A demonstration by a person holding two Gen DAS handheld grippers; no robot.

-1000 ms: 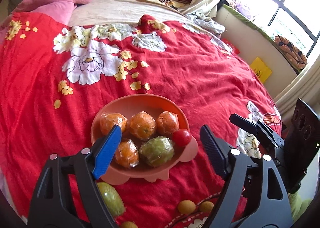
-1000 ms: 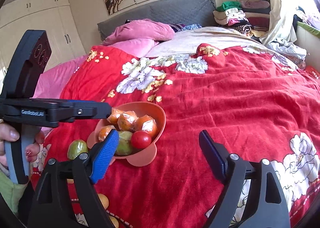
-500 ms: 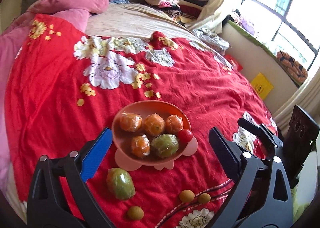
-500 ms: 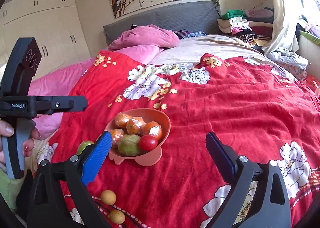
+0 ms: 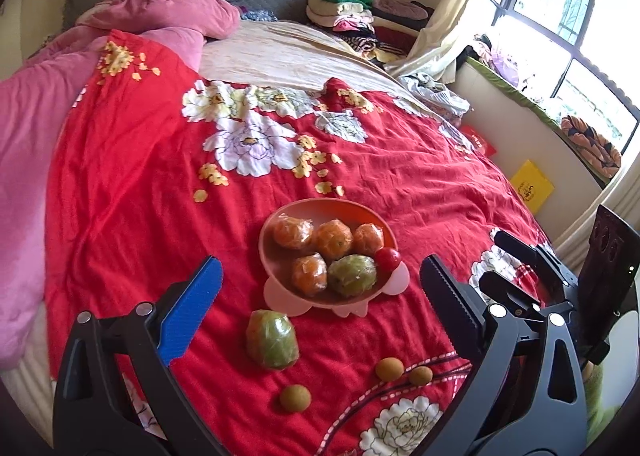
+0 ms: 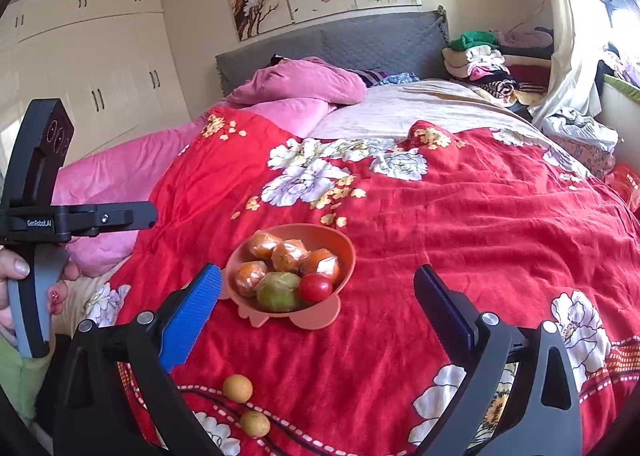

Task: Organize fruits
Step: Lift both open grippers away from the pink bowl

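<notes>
A pink bowl [image 5: 320, 206] sits on the red flowered bedspread, holding several wrapped oranges [image 5: 334, 240], a green fruit [image 5: 353, 275] and a red tomato [image 5: 388, 259]. In front of the bowl lie a second wrapped green fruit [image 5: 272, 339] and three small yellow-brown fruits [image 5: 295, 398]. My left gripper [image 5: 320, 268] hovers above and short of the bowl, open and empty. My right gripper [image 6: 318, 274] is open too, nothing between its fingers, with the bowl [image 6: 344, 244] ahead and two small fruits [image 6: 238, 388] below it. Each gripper shows in the other's view, the right gripper [image 5: 494, 258] at the right edge.
Pink quilts [image 5: 24, 176] are bunched at the bed's left and head. Folded clothes [image 5: 344, 12] are stacked by the grey headboard. A window ledge [image 5: 540, 112] runs along the right. A person's hand [image 6: 16, 268] grips the left tool's handle.
Both grippers have drawn back and up from the bowl and their jaws have spread wider. The loose green fruit and small fruits have come into fuller view.
</notes>
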